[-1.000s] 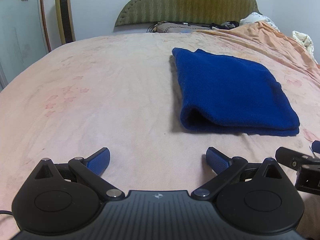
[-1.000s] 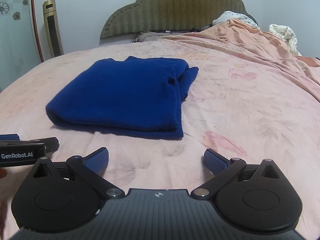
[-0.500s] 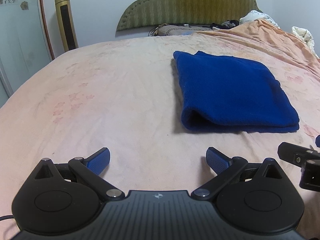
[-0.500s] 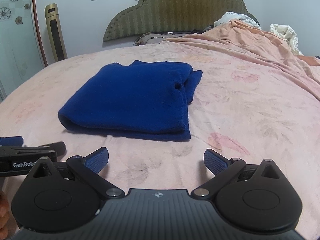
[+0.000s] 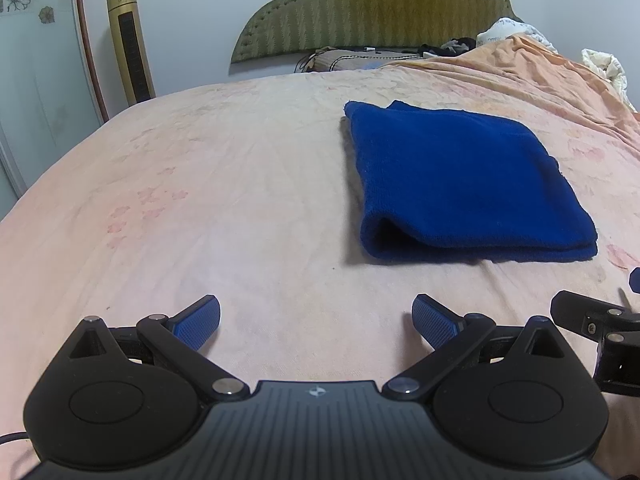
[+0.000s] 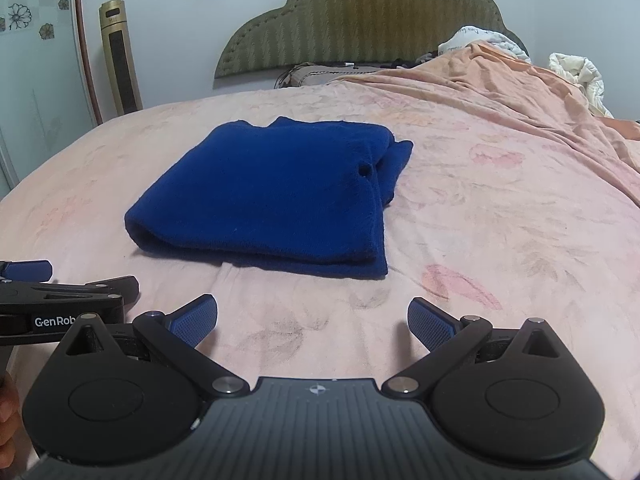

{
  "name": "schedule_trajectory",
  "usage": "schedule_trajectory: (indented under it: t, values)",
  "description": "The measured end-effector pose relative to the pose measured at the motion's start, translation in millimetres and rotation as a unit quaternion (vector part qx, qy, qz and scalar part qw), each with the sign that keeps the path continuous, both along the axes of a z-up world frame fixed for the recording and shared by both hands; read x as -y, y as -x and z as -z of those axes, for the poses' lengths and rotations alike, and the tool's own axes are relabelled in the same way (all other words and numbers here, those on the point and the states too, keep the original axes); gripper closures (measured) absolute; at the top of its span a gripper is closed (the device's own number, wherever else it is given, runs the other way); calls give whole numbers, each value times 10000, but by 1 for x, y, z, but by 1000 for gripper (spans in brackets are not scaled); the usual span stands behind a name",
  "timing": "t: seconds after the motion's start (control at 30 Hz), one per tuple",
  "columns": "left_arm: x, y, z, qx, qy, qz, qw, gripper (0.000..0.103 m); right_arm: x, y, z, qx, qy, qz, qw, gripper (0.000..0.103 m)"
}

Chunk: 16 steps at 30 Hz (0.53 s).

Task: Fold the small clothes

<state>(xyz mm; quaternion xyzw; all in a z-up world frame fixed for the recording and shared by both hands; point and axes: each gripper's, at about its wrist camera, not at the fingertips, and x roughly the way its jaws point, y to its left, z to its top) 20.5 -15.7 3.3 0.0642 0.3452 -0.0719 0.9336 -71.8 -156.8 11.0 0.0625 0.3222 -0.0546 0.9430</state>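
A dark blue garment (image 5: 460,184) lies folded into a thick rectangle on the pink bedsheet (image 5: 200,200); it also shows in the right wrist view (image 6: 272,204). My left gripper (image 5: 316,322) is open and empty, held above the sheet, short of the garment's near left corner. My right gripper (image 6: 312,322) is open and empty, near the bed's front, short of the garment's near edge. Neither touches the garment. Each gripper shows at the edge of the other's view.
A green padded headboard (image 5: 372,12) stands at the far end. A gold tower fan (image 5: 130,44) stands by the left wall. Rumpled orange bedding (image 6: 500,84) and white quilt (image 6: 576,72) pile at the far right.
Both grippers have pulled back and risen a little, so the garment sits farther away in both views. The garment has not moved. Both grippers stay open.
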Motion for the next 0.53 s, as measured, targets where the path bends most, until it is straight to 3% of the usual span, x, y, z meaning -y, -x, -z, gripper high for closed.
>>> schedule_trajectory:
  t: [0.53]
  values:
    - [-3,-1,-4,-18,48,-43,10000,0,-2,-1,-2,9,41,-81,10000,0]
